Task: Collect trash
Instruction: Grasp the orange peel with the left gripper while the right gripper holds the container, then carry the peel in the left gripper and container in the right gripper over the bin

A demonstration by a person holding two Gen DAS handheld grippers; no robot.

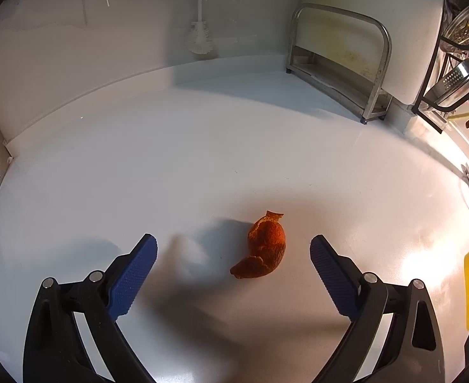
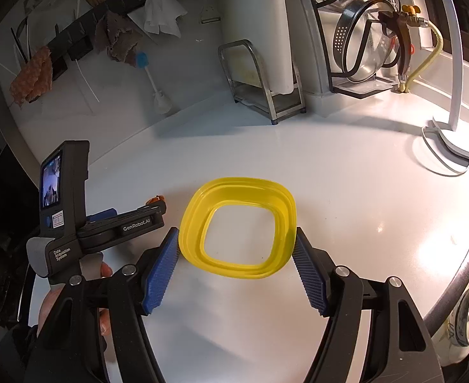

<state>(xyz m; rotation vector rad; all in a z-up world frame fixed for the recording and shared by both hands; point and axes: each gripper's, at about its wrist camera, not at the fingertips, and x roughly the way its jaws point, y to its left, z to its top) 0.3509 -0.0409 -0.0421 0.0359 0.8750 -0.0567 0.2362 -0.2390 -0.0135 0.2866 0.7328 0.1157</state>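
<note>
the left gripper point(image 1: 233, 249) hangs over the near part of the white counter point(image 1: 202, 146) with its blue pads spread wide, and a curled piece of orange peel point(image 1: 264, 249) lies on the surface between them, nearer the right-hand pad and touched by neither. in the right wrist view the right gripper point(image 2: 237, 249) has its jaws set against the two sides of a yellow square container point(image 2: 239, 188), the blue pads point(image 2: 162, 265) pressing its left and right rims so that it is gripped; the container has no visible bottom and the counter shows through its middle. the left gripper's body with its small screen point(image 2: 51, 182) sits just to the left of the container, a bit of the peel showing beyond its tip, and a person's hand point(image 2: 103, 269) grips its handle. farther back, toward the counter's far edge, a steel rack point(image 2: 256, 86) stands against the white wall, and a white brush with a blue handle point(image 2: 153, 79) hangs on the wall to its left. at the far right corner a black wire dish rack point(image 2: 365, 48) holds metal strainers and lids, and a white lamp base point(image 2: 457, 146) rests near the right edge.
</note>
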